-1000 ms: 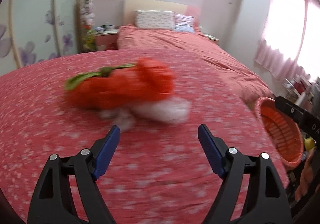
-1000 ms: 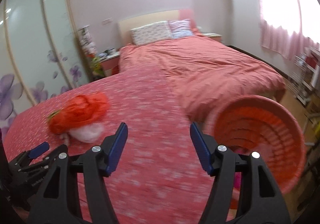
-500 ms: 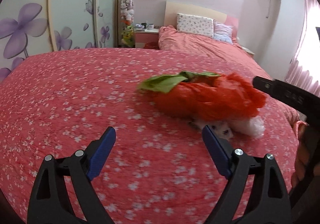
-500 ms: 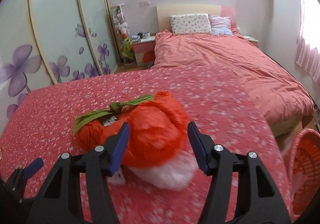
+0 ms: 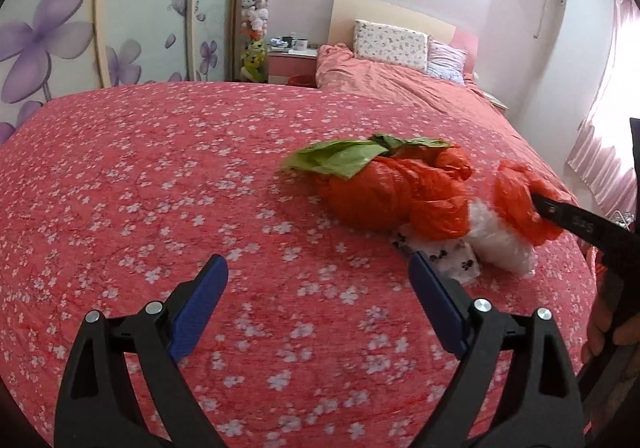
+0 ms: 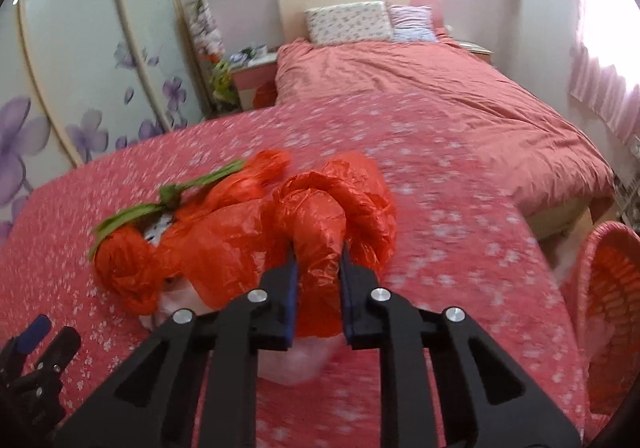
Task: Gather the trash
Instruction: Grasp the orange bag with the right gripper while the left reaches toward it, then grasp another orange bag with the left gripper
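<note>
A heap of trash lies on the red flowered bedspread [image 5: 160, 208]: crumpled orange plastic bags [image 5: 396, 196], a green bag [image 5: 340, 158], a white bag [image 5: 500, 244] and a spotted white paper [image 5: 448, 252]. My right gripper [image 6: 318, 248] is shut on an orange plastic bag [image 6: 316, 216] at the right end of the heap; it also shows in the left wrist view [image 5: 540, 204]. My left gripper [image 5: 316, 288] is open and empty, low over the bedspread, in front and left of the heap.
An orange plastic basket [image 6: 608, 288] stands on the floor at the right of the bed. A second bed with a pink cover [image 6: 420, 88] and pillows lies beyond. A wardrobe with purple flowers [image 5: 60, 32] and a nightstand [image 5: 292, 60] stand at the left.
My right gripper has swung from the basket to the heap and closed on an orange bag. My left gripper has drawn back and to the left of the heap, still open.
</note>
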A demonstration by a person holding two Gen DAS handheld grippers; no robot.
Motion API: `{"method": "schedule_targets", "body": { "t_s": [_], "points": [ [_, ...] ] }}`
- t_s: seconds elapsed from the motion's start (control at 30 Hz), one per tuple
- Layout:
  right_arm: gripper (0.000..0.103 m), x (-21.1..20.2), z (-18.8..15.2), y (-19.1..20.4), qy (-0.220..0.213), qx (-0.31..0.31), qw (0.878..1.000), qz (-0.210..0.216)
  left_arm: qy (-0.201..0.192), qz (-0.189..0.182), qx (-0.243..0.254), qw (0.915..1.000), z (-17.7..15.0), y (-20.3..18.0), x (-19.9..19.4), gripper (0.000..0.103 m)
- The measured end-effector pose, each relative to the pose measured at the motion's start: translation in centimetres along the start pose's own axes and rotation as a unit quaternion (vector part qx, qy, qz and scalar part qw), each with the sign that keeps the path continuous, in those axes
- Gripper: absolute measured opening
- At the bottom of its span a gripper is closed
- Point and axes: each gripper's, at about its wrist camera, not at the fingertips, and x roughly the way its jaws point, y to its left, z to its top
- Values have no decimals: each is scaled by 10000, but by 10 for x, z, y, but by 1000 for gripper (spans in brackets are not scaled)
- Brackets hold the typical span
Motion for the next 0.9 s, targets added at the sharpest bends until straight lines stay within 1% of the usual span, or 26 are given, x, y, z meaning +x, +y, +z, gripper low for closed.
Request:
{"method": "schedule_targets", "body": {
  "t_s": [0.13,0.27,0.37,0.47,0.6,0.7,0.77,0.83,0.9],
  "points": [
    [17,-20,-1,-35,-238,225,9993,-170,-27,-166,44,9998,4,-17,1,91],
    [17,-31,-7,-62,-308,312,9985,-327,-67,-270,26,9996,14,-36,5,90],
    [17,-37,-16,-75,-323,309,9982,-398,-67,-273,-38,9996,25,-48,13,87],
    [17,-41,-21,-81,-328,301,9982,-405,25,-192,-114,9997,32,-56,25,87],
    [17,-46,-27,-89,-350,267,9983,-395,284,73,-266,9992,39,-60,48,86],
    [18,-47,-30,-90,-352,253,9983,-380,504,202,-367,9978,39,-57,63,80],
    [18,-47,-32,-92,-348,251,9984,-377,565,247,-393,9973,37,-55,68,73],
    [18,-47,-32,-92,-344,255,9984,-376,577,199,-391,9974,34,-52,68,61],
    [18,-47,-33,-92,-347,259,9983,-388,565,122,-393,9976,33,-49,67,53]
  ]
}}
